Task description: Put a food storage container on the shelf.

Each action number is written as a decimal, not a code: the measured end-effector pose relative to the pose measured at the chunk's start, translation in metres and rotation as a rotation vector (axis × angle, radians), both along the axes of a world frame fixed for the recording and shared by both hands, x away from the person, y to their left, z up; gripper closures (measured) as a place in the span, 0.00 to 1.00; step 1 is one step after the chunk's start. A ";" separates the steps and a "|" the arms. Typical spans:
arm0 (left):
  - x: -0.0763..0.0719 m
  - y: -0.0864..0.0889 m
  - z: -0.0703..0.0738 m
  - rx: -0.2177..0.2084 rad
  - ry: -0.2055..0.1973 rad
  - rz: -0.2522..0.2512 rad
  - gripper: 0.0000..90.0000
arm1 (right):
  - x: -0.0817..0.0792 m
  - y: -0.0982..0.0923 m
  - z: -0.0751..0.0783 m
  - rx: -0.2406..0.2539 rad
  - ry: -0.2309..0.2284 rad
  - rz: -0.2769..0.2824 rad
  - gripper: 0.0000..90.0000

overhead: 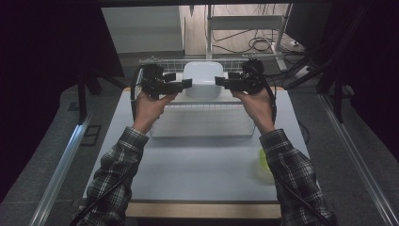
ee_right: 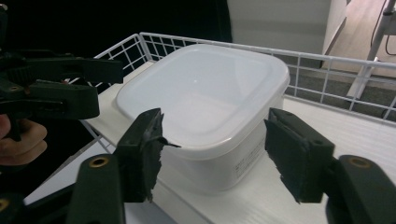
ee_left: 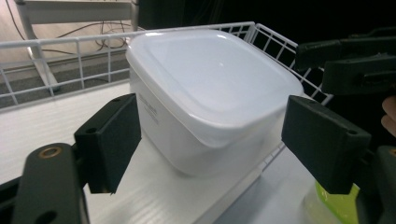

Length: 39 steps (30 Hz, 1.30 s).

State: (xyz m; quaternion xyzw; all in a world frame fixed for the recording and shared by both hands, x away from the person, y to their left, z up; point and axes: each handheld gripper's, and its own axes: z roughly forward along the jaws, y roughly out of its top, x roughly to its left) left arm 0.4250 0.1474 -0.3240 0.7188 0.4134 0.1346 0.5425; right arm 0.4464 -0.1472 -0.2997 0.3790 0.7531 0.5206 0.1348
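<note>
White plastic tub (overhead: 203, 79) with its lid on is sitting on the raised far part of a wire rack (overhead: 202, 123), at the back of the pale surface (overhead: 197, 165). Left gripper (overhead: 186, 84) and right gripper (overhead: 219, 81) are hovering at either side of the tub, pointing inward at it. Both pairs of jaws are standing apart with nothing between them; in the left gripper view and the right gripper view the pads are clear of the tub's walls, and the tub is resting on the rack by itself. Person's hands are holding both grippers level with the lid.

Judging the step as a two-sided handling of the tub at the rack. Doing it well likely means coming in level from both sides, meeting the walls under the lid rim at matching height, and closing evenly so the smooth tub is not tipping or sliding toward the rack's rail. Green-lidded cup (overhead: 264, 165) is sitting near the right sleeve; keeping the forearm off it matters.
</note>
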 end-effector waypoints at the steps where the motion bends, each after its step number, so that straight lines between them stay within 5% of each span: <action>1: -0.002 0.000 0.000 0.014 -0.002 -0.004 0.18 | -0.001 0.000 -0.001 -0.007 -0.005 0.007 0.38; 5: -0.013 -0.001 -0.001 0.063 -0.021 -0.022 0.11 | -0.007 -0.001 -0.004 -0.018 -0.016 0.023 0.32; 12: -0.031 0.002 -0.009 0.071 -0.027 -0.084 0.08 | -0.019 -0.003 -0.010 -0.034 -0.037 0.051 0.23; 26: -0.068 -0.003 -0.025 0.152 -0.090 -0.083 0.02 | -0.047 -0.009 -0.025 -0.084 -0.068 0.123 0.09; 39: -0.094 0.008 -0.053 0.129 -0.111 -0.100 0.06 | -0.073 -0.020 -0.044 -0.090 -0.056 0.148 0.05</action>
